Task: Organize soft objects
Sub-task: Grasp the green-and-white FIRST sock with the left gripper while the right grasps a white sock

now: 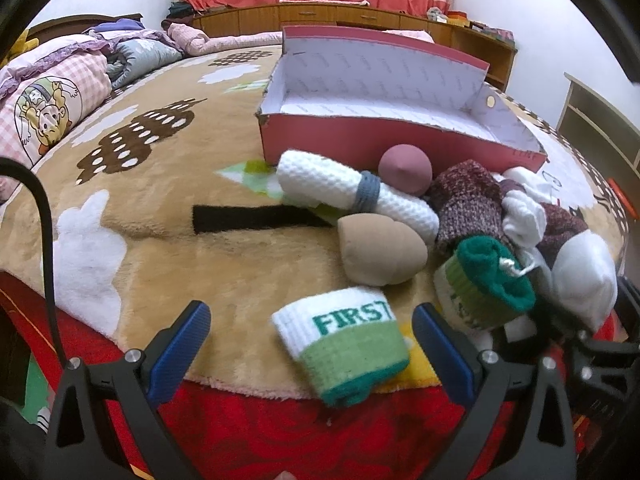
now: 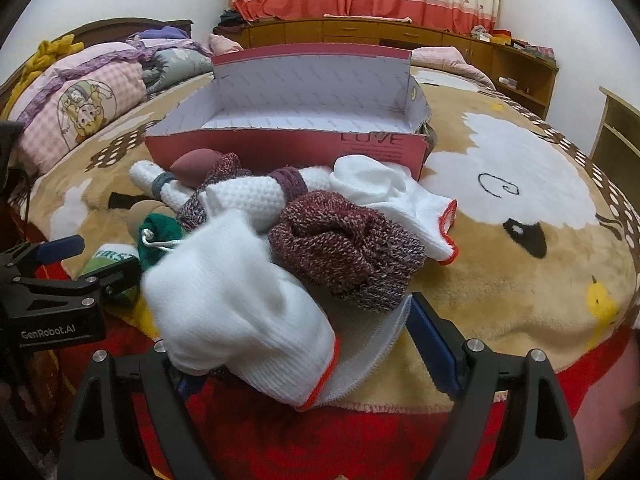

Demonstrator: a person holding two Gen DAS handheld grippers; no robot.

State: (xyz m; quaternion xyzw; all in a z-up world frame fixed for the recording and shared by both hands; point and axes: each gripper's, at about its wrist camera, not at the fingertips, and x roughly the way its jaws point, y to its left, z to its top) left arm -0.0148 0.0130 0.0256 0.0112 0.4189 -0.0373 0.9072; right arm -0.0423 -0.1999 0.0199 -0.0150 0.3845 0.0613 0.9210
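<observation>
Left wrist view first: the left gripper (image 1: 312,344) has its blue fingers spread wide apart on either side of the FIRST wristband (image 1: 344,344), not touching it; the band lies on the plush blanket (image 1: 132,200) at the near edge, its tube axis running roughly from far-left to near-right, white end away and green end toward the camera. It looks light, stretchy and easily squashed, so a pinch across its middle should hold, though it will flatten. Further right sit the tan sponge (image 1: 380,248), the white waffle roll (image 1: 352,192) tied with a grey band and lying long-axis from upper left to lower right, the pink ball (image 1: 406,168), the maroon knit piece (image 1: 468,204) and a rolled green sock (image 1: 492,280), all just in front of the open red box (image 1: 400,140), which looks empty. Right wrist view: the right gripper (image 2: 296,352) is likewise apart, with the white glove (image 2: 240,304) draped between its fingers, cuff with orange trim toward the camera and fingers pointing away toward the pile; whether it is touched I cannot tell. Limp and floppy, it is best taken by the bunched cuff.
</observation>
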